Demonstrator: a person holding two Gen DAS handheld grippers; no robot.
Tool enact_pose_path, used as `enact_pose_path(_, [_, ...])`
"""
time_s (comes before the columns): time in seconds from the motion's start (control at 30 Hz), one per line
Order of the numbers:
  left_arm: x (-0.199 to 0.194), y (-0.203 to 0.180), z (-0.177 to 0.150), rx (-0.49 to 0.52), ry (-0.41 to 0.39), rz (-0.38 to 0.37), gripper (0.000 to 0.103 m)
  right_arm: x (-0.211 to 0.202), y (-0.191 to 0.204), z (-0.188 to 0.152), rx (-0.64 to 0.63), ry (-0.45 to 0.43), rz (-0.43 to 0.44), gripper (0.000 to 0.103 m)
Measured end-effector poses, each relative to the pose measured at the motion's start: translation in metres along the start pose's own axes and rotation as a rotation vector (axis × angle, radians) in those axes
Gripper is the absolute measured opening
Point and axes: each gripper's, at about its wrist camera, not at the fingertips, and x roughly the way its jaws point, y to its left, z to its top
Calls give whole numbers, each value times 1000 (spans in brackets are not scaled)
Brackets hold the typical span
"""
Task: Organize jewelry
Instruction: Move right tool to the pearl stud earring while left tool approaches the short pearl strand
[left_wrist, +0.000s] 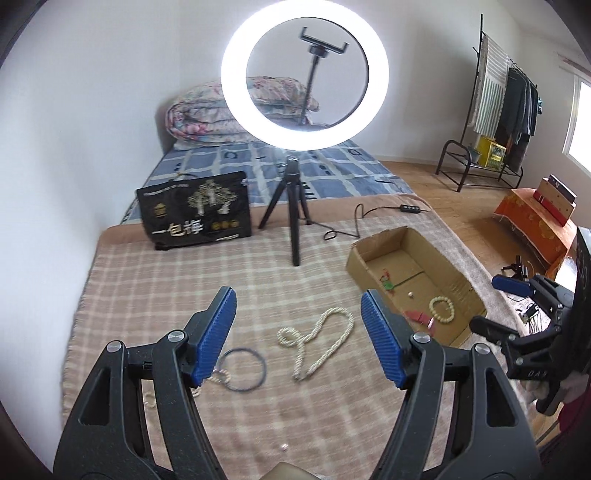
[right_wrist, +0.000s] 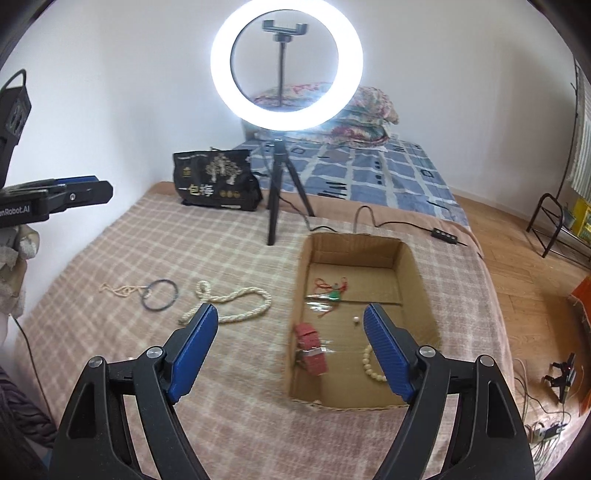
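Claws are both hanging spread above the checked blanket (left_wrist: 155, 280) on the bed, and I am pinching nothing with either one. My left claw (left_wrist: 297, 314) is hovering over the twisted pearl necklace (left_wrist: 317, 341), which is lying loose on the blanket and showing between the blue pads (left_wrist: 214, 332) without touching them. Just to its left a dark blue bangle (left_wrist: 243, 369) is lying flat, with a thin pale chain (right_wrist: 120, 290) touching its far side. My right claw (right_wrist: 290, 334) is hanging over the near end of the open cardboard box (right_wrist: 354, 243), which is sitting on the blanket to the right of the necklace. Inside the box a red watch strap (right_wrist: 312, 350), a cream bead bracelet (left_wrist: 441, 310), a single small pearl (right_wrist: 356, 319) and a green pendant on red cord (right_wrist: 332, 293) are lying apart on the bottom. Beyond the box a ring light (right_wrist: 286, 62) is glowing on its black tripod (right_wrist: 275, 199), with a black printed bag (right_wrist: 216, 181) standing beside it.
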Motion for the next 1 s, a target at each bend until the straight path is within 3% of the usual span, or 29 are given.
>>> enact_pose_path(0.23, [-17, 51, -32, -54, 20, 56, 72, 9, 36, 0, -53, -2, 51, 81])
enact_pose_path(0.57, [-2, 108, -67, -125, 93, 115, 72, 33, 76, -1, -119, 4, 136, 81])
enact_pose_path(0.93, [32, 135, -90, -140, 199, 56, 71, 60, 136, -33, -267, 119, 289, 81])
enact_pose_path(1.0, [39, 137, -93, -137, 217, 46, 66, 64, 147, -40, -286, 139, 318, 81])
